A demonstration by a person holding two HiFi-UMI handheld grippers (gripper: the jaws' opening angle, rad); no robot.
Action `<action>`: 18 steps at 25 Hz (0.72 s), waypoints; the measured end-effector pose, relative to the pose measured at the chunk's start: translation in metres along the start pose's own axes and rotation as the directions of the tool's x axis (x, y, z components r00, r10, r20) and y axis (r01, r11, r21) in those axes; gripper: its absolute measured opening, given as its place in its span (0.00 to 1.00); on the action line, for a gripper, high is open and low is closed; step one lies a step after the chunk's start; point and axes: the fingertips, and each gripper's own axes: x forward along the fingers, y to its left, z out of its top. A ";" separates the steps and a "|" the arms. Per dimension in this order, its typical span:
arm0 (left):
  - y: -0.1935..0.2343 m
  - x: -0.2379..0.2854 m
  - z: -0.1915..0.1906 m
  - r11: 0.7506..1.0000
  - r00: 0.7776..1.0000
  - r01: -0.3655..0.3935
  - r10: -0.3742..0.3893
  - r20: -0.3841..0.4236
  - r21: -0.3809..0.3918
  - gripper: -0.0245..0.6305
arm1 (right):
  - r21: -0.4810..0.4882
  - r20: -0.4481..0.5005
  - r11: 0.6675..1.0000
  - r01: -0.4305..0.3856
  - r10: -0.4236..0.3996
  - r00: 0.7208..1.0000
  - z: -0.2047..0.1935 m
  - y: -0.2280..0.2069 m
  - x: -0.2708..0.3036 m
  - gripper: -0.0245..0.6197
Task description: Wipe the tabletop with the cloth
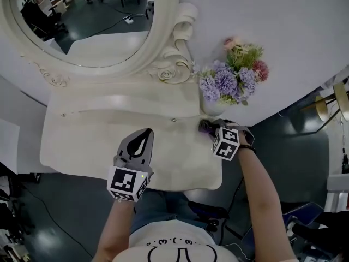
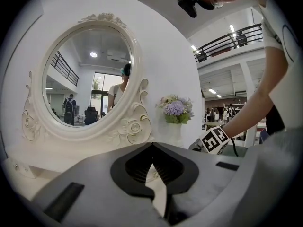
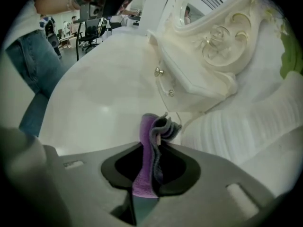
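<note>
A cream tabletop [image 1: 92,146] spreads under both grippers. My right gripper [image 1: 211,129] is at its back right corner, shut on a folded purple cloth [image 1: 205,127]. In the right gripper view the cloth [image 3: 150,143] stands pinched between the jaws, its bunched top just above the tabletop [image 3: 104,93]. My left gripper [image 1: 146,133] hovers over the middle front of the table. In the left gripper view its jaws [image 2: 152,148] meet at the tips with nothing held between them.
An oval mirror in a carved cream frame [image 1: 166,48] stands at the back above a low drawer shelf [image 1: 125,100] with small knobs [image 3: 158,71]. A white ribbed vase [image 3: 246,122] of purple flowers [image 1: 232,78] sits right beside the right gripper. The front edge [image 1: 136,185] is near my legs.
</note>
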 end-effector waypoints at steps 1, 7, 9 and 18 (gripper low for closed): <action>-0.002 -0.001 0.000 1.000 1.000 0.004 -0.004 0.001 -0.002 0.04 | 0.010 0.007 1.000 -0.016 0.016 1.000 0.000 0.007 -0.003 0.17; -0.022 -0.005 0.002 0.999 0.999 0.052 -0.052 0.010 -0.003 0.04 | 0.032 0.009 0.990 -0.137 0.137 0.991 -0.003 0.060 -0.024 0.17; -0.028 -0.008 0.001 0.997 0.997 0.073 -0.073 0.011 -0.002 0.04 | 0.032 0.009 0.986 -0.162 0.162 0.987 -0.004 0.078 -0.029 0.17; -0.032 -0.031 -0.001 0.993 0.993 0.120 -0.120 0.017 -0.014 0.04 | 0.065 -0.015 0.971 -0.230 0.231 0.973 -0.005 0.144 -0.051 0.17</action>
